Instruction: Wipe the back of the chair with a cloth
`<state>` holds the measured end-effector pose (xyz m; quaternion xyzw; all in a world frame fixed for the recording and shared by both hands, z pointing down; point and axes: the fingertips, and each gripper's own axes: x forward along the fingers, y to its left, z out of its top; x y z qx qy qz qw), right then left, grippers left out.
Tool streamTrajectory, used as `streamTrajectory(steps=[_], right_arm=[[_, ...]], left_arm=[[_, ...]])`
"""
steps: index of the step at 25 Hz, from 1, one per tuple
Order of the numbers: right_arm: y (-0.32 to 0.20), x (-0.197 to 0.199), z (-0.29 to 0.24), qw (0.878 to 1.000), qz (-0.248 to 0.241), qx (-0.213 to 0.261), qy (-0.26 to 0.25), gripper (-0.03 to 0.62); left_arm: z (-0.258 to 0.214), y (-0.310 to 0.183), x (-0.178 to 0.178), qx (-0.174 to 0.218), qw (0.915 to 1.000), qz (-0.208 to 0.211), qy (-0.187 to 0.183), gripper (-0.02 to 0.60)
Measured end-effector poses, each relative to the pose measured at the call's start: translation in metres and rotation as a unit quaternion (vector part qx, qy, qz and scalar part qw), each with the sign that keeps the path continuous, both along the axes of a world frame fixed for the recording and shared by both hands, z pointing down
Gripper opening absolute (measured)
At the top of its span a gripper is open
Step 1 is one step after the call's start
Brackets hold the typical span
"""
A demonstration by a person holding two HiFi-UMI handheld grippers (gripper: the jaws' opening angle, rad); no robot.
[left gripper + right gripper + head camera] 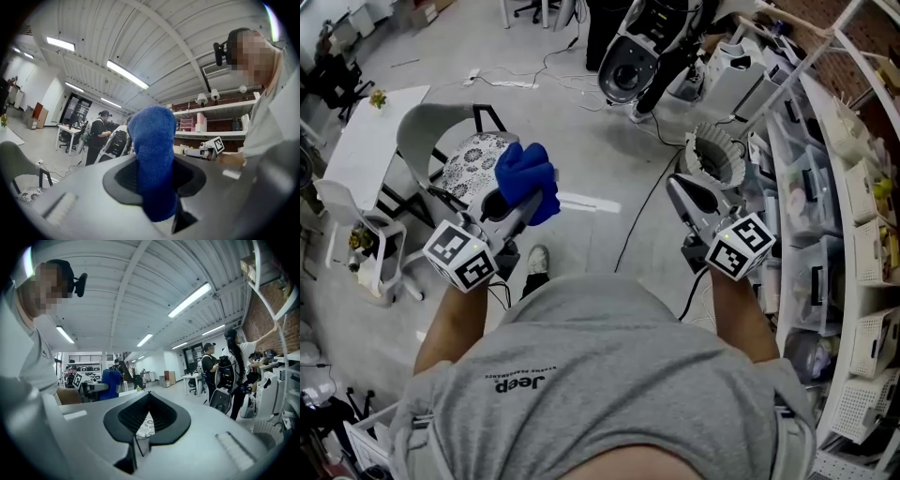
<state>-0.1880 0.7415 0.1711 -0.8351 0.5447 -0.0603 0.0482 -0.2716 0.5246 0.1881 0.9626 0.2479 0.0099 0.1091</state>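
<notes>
1. The chair (427, 127), with a grey curved back and a patterned seat, stands on the floor (591, 141) at the far left. The near edge of its seat is hidden behind the cloth and the left claw.
2. The blue cloth (528, 176) is pinched in the left claw (528, 195). It bunches above the tips, apart from the chair's back, and its lower end is buried between the jaws.
3. The right claw (677, 187) is pressed together at the tips with nothing in it, beside the shelving (862, 234) on the right.
4. In the left gripper view only a strip of the chair's back shows, cut off at the left edge.
</notes>
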Motion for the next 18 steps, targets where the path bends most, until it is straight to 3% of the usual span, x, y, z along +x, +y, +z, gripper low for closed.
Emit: streamTrajectory(steps=[7, 15, 18], right_arm=[[-0.071, 0.066, 0.003, 0.999, 0.037, -0.010, 0.016, 0.005], [-0.198, 0.162, -0.028, 0.998, 0.062, 0.008, 0.030, 0.005], [-0.234, 0.193, -0.031, 0.997, 0.071, 0.012, 0.029, 0.005]], left_arm=[[0.021, -0.081, 0.087, -0.021, 0.9988, 0.042, 0.014, 0.192], [-0.008, -0.195, 0.213, 0.012, 0.9943, 0.098, 0.039, 0.192], [-0.009, -0.234, 0.249, 0.013, 0.9942, 0.102, 0.031, 0.192]])
